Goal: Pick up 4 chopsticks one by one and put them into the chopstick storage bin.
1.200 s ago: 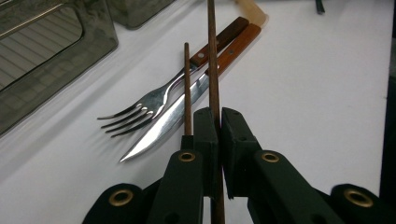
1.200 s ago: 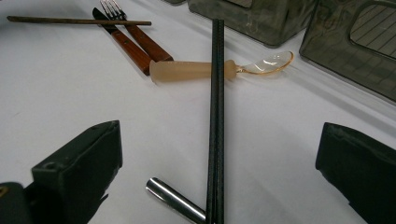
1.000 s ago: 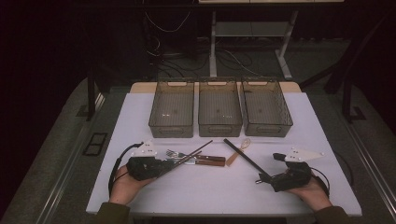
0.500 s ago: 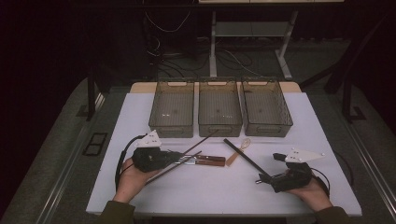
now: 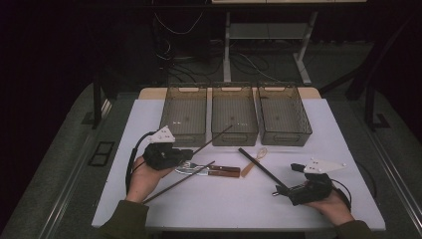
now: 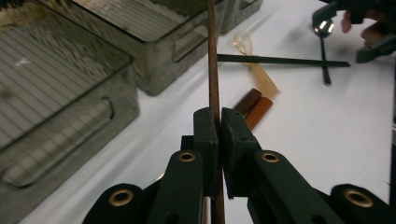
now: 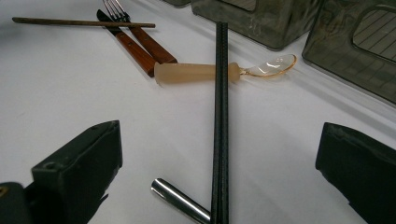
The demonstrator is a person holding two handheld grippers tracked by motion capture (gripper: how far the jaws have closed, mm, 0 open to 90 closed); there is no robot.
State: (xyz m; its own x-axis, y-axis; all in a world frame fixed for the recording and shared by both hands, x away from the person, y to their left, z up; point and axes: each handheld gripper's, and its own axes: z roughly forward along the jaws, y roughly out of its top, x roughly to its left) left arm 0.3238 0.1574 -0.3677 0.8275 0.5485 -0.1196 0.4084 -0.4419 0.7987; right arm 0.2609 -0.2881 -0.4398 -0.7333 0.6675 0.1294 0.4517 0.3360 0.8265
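My left gripper (image 5: pixel 188 154) (image 6: pixel 218 120) is shut on a brown wooden chopstick (image 5: pixel 214 137) (image 6: pixel 213 56), which points up toward the middle bin (image 5: pixel 234 135). A second brown chopstick (image 5: pixel 174 185) (image 7: pixel 79 22) lies flat on the table. My right gripper (image 5: pixel 288 191) (image 7: pixel 219 140) stands open over the near end of a pair of black chopsticks (image 5: pixel 261 167) (image 7: pixel 220 107). A metal spoon handle (image 7: pixel 180 205) pokes out beneath them. The spoon's bowl (image 6: pixel 322 28) lies by the right gripper in the left gripper view.
Three empty smoky plastic bins (image 5: pixel 183 115) (image 5: pixel 283 115) stand in a row at the back. A wooden-handled fork and knife (image 5: pixel 211 171) (image 7: pixel 140 46) and a translucent plastic spoon (image 5: pixel 254 159) (image 7: pixel 219 72) lie mid-table on the white tabletop (image 5: pixel 234 204).
My left gripper has moved forward and to the right toward the bins, lifting one brown chopstick off the table. The right gripper has stayed put.
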